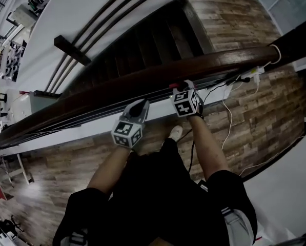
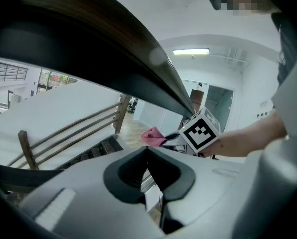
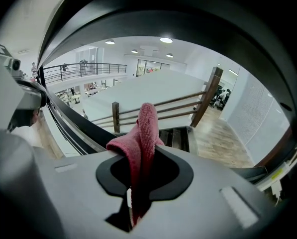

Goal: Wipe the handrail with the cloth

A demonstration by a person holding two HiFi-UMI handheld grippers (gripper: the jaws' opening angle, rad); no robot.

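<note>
Looking down in the head view, a dark wooden handrail (image 1: 117, 84) runs on a slant from lower left to upper right, with a dark stairwell (image 1: 142, 40) beyond it and plank floor (image 1: 255, 122) on the near side. The left gripper (image 1: 140, 104) and the right gripper (image 1: 180, 86) are both held up to the near edge of the rail, close beside each other, each arm reaching forward from the person's body. A small bit of red cloth (image 1: 175, 85) shows at the right gripper's tip, right against the rail's edge, though contact cannot be judged from here. White cables (image 1: 225, 106) trail over the floor to the right. In the left gripper view, the left gripper (image 2: 148, 148) has its jaws pressed together with nothing between them, and the handrail (image 2: 113, 49) sweeps overhead as a broad dark band. Beyond the jaws the right gripper's marker cube (image 2: 201, 131) shows, with the pink-red cloth (image 2: 153, 136) sticking out just to its left, under the rail. In the right gripper view, the right gripper (image 3: 141, 156) pinches the cloth (image 3: 144, 131), which stands up between the jaws in a folded ridge and droops over the left one. A dark stretch of handrail (image 3: 68, 114) runs away on the left, and a wooden stair railing (image 3: 163, 106) crosses behind the cloth.
</note>
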